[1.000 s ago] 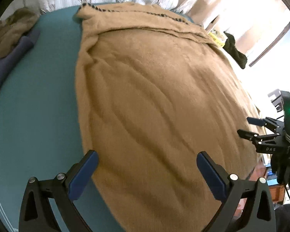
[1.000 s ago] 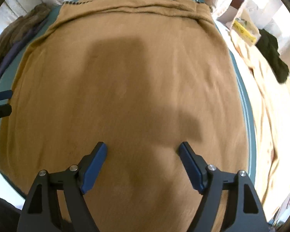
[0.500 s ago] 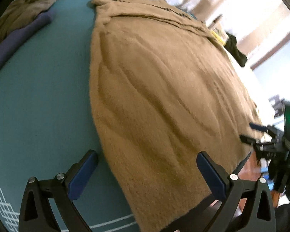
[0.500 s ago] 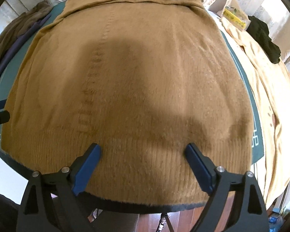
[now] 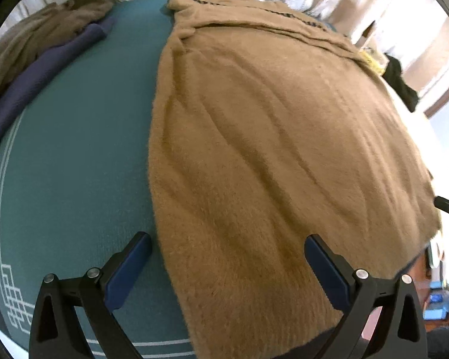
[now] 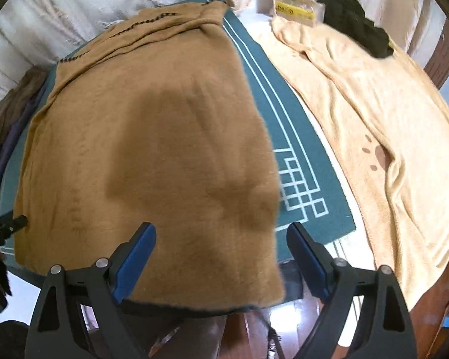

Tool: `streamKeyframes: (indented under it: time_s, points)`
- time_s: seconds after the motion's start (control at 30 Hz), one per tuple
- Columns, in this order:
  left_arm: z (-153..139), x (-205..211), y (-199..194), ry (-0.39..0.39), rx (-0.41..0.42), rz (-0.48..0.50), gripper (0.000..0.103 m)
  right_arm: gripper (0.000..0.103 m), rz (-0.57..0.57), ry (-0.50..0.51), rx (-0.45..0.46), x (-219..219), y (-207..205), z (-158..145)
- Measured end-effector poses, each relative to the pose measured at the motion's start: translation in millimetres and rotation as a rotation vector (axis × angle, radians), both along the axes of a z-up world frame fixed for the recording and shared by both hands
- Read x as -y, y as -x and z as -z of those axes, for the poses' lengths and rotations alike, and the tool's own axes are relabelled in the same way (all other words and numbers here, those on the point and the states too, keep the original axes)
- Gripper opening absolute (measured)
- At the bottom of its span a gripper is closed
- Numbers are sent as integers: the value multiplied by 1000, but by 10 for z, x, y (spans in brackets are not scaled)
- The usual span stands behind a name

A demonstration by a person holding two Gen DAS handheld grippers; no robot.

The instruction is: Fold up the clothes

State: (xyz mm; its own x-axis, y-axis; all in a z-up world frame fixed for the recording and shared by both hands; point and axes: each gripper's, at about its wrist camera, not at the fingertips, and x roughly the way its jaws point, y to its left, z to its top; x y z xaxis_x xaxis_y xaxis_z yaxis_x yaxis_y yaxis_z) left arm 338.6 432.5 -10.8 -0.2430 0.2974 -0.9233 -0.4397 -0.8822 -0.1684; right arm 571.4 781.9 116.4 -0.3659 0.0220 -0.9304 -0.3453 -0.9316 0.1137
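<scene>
Grippers both gaping, holding nothing: your left gripper point(image 5: 227, 264) has drifted toward the tan sweater's point(image 5: 278, 149) near-left corner, your right gripper point(image 6: 221, 254) has swung over its near-right corner. You're probably lining up a hem grab. Sweater lies flat ahead on the teal mat point(image 6: 302, 155). Its hem drops off the mat's front edge, partly hidden.

One tan sweater point(image 5: 272, 155) fills the middle of the frame on one teal mat point(image 5: 74, 155). One brown garment point(image 5: 45, 30) and one navy garment point(image 5: 39, 74) sit upper left. In the right wrist view, one cream blanket point(image 6: 389, 137), one black garment point(image 6: 356, 27) and one yellow-labelled packet point(image 6: 296, 12) sit to the right and upper right
</scene>
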Motion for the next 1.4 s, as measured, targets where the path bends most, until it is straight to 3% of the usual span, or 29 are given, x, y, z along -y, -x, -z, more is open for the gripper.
streamKeyframes:
  time_s: [0.27, 0.37, 0.5, 0.57, 0.7, 0.83, 0.9, 1.0, 1.07, 1.1, 1.17, 1.2, 1.23, 1.27, 1.4]
  points:
    - [19, -44, 0, 45, -4, -91, 103, 92, -42, 62, 37, 106, 133, 253]
    - [18, 58, 3, 74, -12, -210, 103, 92, -86, 76, 22, 151, 116, 246]
    - [31, 156, -19, 105, -46, -276, 103, 92, -135, 141, -3, 195, 114, 218]
    - [43, 137, -15, 86, -33, -285, 103, 92, -153, 173, -10, 201, 136, 216]
    - [-16, 137, 8, -35, 11, -274, 103, 92, -192, 210, -19, 272, 18, 198]
    - [-27, 28, -32, -151, 82, -232, 103, 91, -231, 212, -16, 339, 162, 227]
    - [-41, -67, -65, -166, 99, -211, 103, 87, -253, 187, -10, 417, 283, 271]
    - [-63, -147, -79, -193, 116, -178, 102, 68, -286, 104, 5, 720, 712, 370]
    - [-73, -204, -86, -188, 116, -161, 94, 46, -304, 52, 11, 668, 869, 409]
    - [-78, -232, -89, -185, 117, -152, 91, 43, -307, 41, 11, 672, 874, 410]
    - [-86, -258, -79, -181, 120, -151, 61, 33, -301, 38, 7, 664, 871, 404]
    - [-89, -253, -66, -179, 122, -160, 51, 29, -294, 44, 3, 654, 864, 397]
    - [-77, -252, -39, -180, 128, -171, 25, 23, -287, 51, -1, 643, 859, 389]
    - [-54, -275, 11, -183, 137, -188, 24, 19, -284, 70, -11, 621, 872, 360]
    - [-35, -317, 6, -166, 127, -190, 24, 18, -274, 145, -53, 532, 926, 245]
